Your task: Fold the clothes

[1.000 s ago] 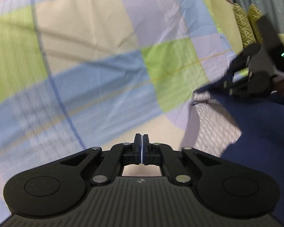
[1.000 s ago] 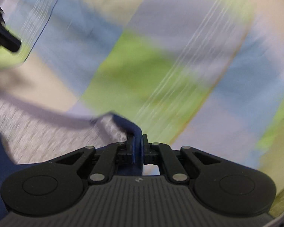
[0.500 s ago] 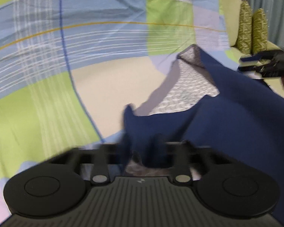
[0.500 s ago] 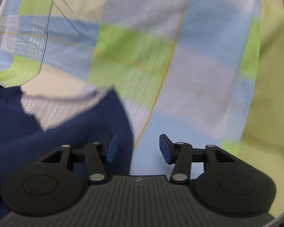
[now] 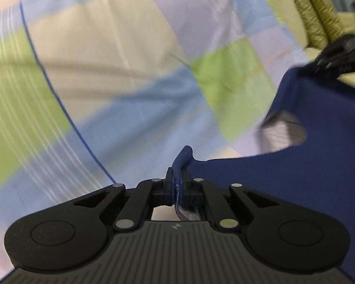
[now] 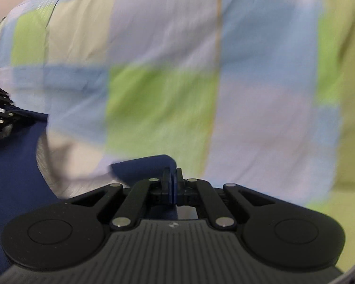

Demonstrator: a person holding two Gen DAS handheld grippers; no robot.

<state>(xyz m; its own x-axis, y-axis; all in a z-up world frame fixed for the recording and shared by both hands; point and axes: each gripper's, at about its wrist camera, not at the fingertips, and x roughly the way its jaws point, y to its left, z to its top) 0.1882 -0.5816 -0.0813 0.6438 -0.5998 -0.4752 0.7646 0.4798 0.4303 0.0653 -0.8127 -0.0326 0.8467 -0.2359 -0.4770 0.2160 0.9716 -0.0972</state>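
With both jaws pinched on navy garment, left gripper lower centre, right gripper likewise, cloth hangs over checked bedsheet. Step: lifting edge. Next: carry across evenly, lay flat.

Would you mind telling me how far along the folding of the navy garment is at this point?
Done: both grips are made. The left gripper and right gripper are each shut on an edge of the navy garment.
In hand: the garment hangs spread between them above the checked bedsheet.
Left: no fold is visible yet; it needs laying down and folding.
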